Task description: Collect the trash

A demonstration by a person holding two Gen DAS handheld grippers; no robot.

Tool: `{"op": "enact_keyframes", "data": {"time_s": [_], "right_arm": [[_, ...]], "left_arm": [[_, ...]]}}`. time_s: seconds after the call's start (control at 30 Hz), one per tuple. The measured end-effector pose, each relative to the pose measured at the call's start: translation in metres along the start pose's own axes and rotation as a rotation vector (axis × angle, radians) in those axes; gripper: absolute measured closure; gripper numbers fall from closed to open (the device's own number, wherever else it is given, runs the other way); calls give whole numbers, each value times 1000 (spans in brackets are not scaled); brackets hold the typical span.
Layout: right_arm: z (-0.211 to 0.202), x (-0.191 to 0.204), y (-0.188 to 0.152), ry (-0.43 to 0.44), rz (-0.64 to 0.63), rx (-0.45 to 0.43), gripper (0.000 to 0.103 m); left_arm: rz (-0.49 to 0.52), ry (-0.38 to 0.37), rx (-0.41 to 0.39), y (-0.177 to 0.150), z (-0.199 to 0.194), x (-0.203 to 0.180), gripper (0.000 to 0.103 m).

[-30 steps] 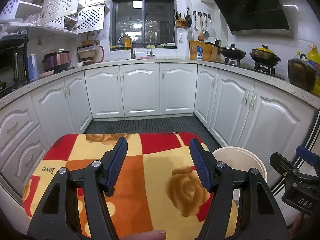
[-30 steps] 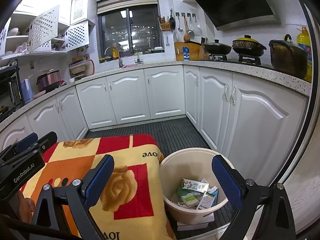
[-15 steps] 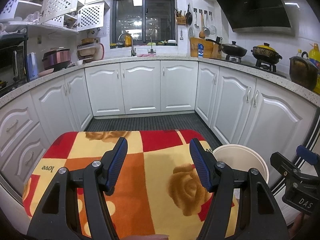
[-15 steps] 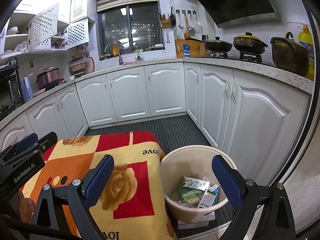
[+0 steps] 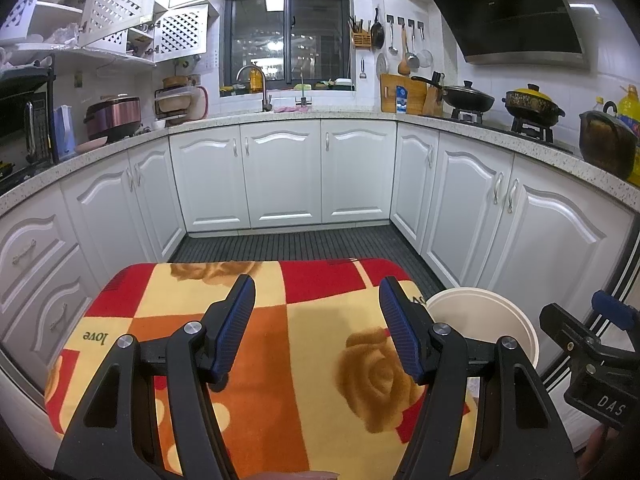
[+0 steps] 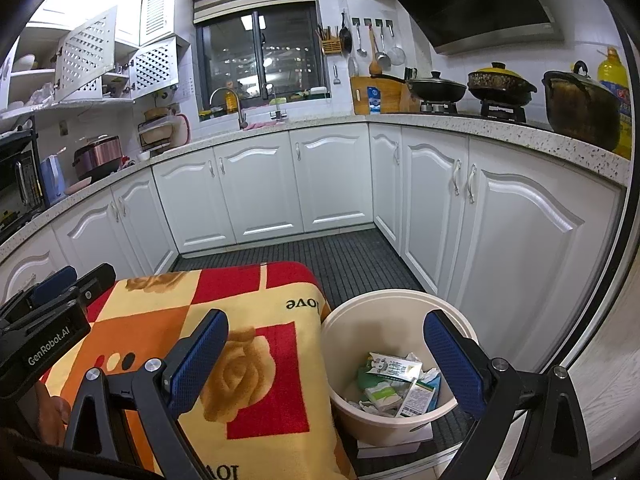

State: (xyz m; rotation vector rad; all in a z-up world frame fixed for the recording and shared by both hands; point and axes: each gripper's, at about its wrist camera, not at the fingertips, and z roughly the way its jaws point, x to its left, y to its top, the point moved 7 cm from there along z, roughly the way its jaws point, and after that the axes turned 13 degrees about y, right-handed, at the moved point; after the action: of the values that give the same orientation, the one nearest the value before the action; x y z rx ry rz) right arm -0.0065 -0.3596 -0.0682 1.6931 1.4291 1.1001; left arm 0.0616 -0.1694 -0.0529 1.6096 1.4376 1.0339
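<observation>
Trash (image 6: 394,384): cartons and wrappers heaped in the cream bin (image 6: 340,320), just right of the blanket-covered table (image 6: 256,344). The right gripper (image 6: 326,354), jaws wide apart and empty, hangs over the bin's near rim. The left gripper (image 5: 316,320), also agape and empty, sits farther off above a blanket bare of visible litter.

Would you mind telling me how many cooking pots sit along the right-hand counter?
3: a black lidded wok nearest the window, a yellow-lidded pot beside it, and a dark brown pot closest to the camera. Others may be hidden.
</observation>
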Motion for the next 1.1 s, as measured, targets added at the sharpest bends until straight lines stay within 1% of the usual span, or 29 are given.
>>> {"op": "enact_keyframes", "data": {"time_s": [1.1], "right_arm": [[3,10,-3,19,0,6,6]], "left_arm": [[-8,23,-8,-2,-2,6,40]]}}
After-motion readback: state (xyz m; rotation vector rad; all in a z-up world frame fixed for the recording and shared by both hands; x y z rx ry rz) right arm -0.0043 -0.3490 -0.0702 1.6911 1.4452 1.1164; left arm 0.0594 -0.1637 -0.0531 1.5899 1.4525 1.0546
